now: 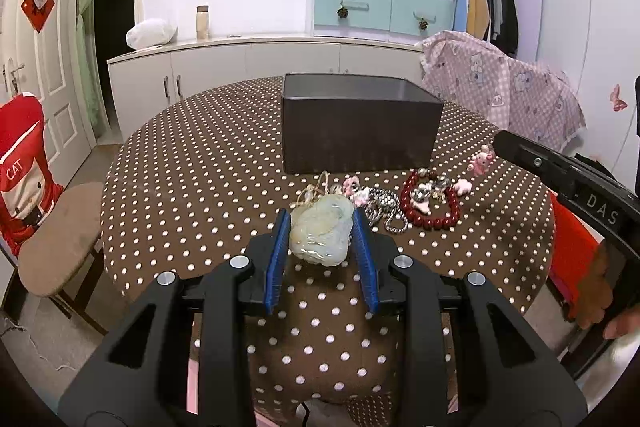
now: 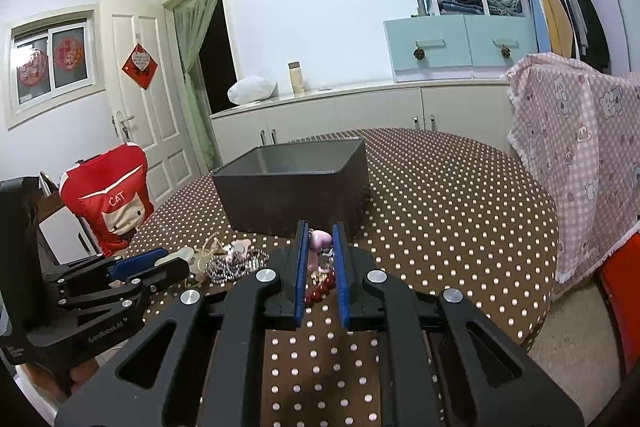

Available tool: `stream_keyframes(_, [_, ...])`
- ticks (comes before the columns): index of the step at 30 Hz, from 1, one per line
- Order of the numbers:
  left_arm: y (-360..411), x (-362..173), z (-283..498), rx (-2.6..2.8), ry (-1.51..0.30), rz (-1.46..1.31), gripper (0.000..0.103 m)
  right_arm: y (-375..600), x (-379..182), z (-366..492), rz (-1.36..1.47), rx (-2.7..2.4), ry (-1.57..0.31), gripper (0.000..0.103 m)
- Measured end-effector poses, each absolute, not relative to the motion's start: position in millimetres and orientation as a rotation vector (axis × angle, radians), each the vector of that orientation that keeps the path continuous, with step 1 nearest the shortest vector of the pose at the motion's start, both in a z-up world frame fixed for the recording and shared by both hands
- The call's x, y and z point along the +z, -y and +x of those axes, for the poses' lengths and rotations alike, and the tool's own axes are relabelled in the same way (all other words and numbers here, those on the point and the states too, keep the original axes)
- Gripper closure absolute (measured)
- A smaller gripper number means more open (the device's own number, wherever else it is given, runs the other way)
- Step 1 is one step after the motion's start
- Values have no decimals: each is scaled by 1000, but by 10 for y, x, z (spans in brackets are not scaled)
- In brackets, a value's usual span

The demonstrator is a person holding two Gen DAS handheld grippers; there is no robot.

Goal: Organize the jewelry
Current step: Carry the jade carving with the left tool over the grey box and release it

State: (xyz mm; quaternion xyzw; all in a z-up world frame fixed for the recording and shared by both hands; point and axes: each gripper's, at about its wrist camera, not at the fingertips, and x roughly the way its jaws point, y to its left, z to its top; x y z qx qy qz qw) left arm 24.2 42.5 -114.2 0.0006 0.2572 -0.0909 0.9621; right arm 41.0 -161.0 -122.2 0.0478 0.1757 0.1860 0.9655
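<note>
Polka-dot table [image 1: 200, 163] is carrying a dark box [image 1: 360, 123]; left gripper [image 1: 322, 227] is clamping a jade pendant [image 1: 320, 231], right gripper [image 2: 320, 247] is closing narrowly around a pink charm [image 2: 320, 241].

Left gripper [image 1: 321, 227]: matte black angular frame with triangular cut-outs, ribbed blue finger pads [image 1: 277, 263], round silver screw heads; "GenRobot.AI" lettering shows at lower left of the right-wrist view. Right gripper [image 2: 320, 247]: same black build, blue pads, silver screws; white letters "DAS" at right edge of the left-wrist view.
</note>
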Motion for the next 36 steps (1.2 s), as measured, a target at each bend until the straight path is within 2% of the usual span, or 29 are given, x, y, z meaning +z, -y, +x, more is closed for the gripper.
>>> stream_keyframes(24, [-220, -751, 845, -246, -410, 11, 71, 1460, -843, 1006, 103, 417, -279, 92])
stream_keyframes(36, [-366, -711, 1188, -263, -484, -55, 71, 1346, -849, 1287, 104, 465, -326, 92])
